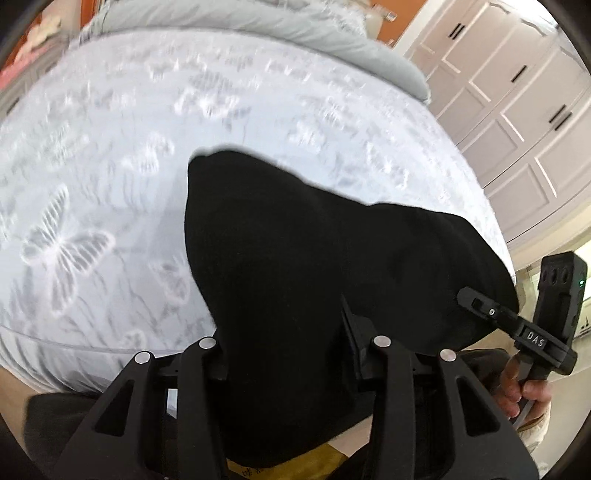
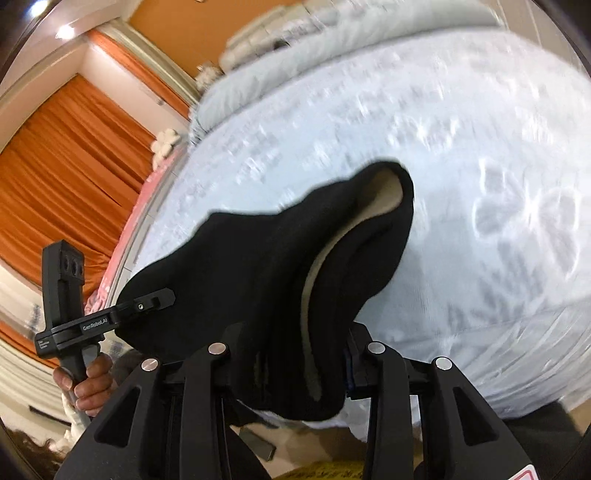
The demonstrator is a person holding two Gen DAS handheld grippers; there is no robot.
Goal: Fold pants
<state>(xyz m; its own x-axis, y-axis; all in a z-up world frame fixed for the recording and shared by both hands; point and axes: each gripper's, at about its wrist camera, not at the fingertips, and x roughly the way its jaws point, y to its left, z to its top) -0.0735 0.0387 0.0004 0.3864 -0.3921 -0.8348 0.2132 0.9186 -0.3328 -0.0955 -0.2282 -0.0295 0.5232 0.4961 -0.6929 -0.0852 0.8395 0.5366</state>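
The black pants hang bunched between both grippers, held up over the near edge of the bed. My left gripper is shut on the pants, its fingertips buried in the cloth. My right gripper is shut on the pants too; a pale lining shows inside a fold. Each gripper shows in the other's view: the right one at the pants' right edge, the left one at their left edge. The frames are motion-blurred.
The bed has a white cover with grey butterflies and a grey duvet bunched at its far end. White cupboards stand to the right, orange curtains to the left.
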